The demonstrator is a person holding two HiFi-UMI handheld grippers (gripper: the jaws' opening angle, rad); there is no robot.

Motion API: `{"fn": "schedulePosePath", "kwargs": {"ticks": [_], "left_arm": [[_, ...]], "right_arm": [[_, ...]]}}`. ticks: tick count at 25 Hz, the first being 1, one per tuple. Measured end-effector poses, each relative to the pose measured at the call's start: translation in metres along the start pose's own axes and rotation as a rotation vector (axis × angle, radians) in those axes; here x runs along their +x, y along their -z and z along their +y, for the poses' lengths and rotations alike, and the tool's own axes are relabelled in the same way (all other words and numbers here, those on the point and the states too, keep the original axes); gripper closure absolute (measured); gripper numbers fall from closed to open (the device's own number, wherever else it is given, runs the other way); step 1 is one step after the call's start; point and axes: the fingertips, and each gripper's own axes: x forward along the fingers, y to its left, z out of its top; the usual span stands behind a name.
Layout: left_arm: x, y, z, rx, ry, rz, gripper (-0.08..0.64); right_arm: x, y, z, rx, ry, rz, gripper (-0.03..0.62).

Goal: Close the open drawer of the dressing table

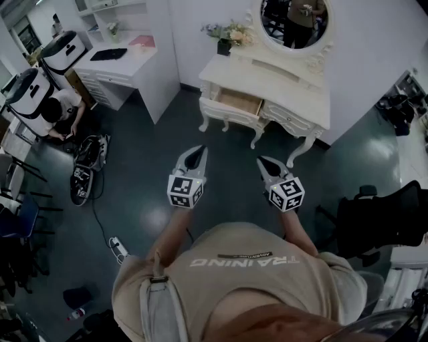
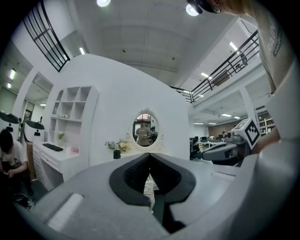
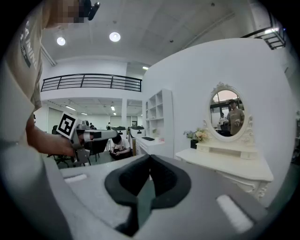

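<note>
Pale-wood-lined white drawer (image 1: 235, 102) pulled open at left front of ornate white dressing table (image 1: 304, 93), under oval mirror (image 1: 294, 20). Well apart over dark floor (image 1: 150, 143): left gripper (image 1: 196, 155) and right gripper (image 1: 267, 165), jaws pressed together, empty.

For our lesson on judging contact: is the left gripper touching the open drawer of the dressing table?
Apart. The head view shows bare floor between the left gripper and the open drawer.
</note>
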Motion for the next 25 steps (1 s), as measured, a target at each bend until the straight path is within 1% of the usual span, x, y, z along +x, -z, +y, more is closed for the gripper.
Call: {"fn": "schedulePosePath", "kwargs": {"ticks": [2, 4, 7, 9, 11, 14, 17, 20, 23, 25], "left_arm": [[-0.003, 0.004, -0.003, -0.009, -0.006, 0.005, 0.560], [-0.007, 0.015, -0.003, -0.038, -0.021, 0.022, 0.560], [-0.017, 0.035, 0.009, -0.094, -0.049, 0.054, 0.560], [-0.024, 0.046, 0.017, -0.107, -0.057, 0.071, 0.560], [-0.029, 0.057, 0.022, -0.119, -0.048, 0.091, 0.560], [-0.027, 0.074, 0.029, -0.137, -0.020, 0.115, 0.560], [-0.009, 0.085, 0.035, -0.152, 0.013, 0.127, 0.560], [0.018, 0.092, 0.033, -0.147, 0.043, 0.130, 0.560], [0.054, 0.099, 0.029, -0.151, 0.052, 0.153, 0.560], [0.086, 0.100, 0.027, -0.146, 0.070, 0.173, 0.560]], "right_arm": [[0.007, -0.005, -0.005, -0.017, -0.004, 0.006, 0.589], [0.015, -0.005, -0.008, -0.019, -0.010, 0.012, 0.589], [0.032, 0.003, -0.006, -0.003, -0.022, 0.025, 0.588], [0.041, 0.012, -0.004, 0.003, -0.023, 0.043, 0.588], [0.045, 0.019, -0.003, 0.001, -0.009, 0.056, 0.589], [0.049, 0.025, -0.005, -0.018, 0.039, 0.063, 0.589], [0.057, 0.040, -0.016, 0.011, 0.078, 0.094, 0.588], [0.061, 0.059, -0.035, 0.031, 0.097, 0.136, 0.588], [0.066, 0.070, -0.065, 0.044, 0.096, 0.153, 0.588], [0.076, 0.069, -0.093, 0.041, 0.093, 0.152, 0.589]]}}
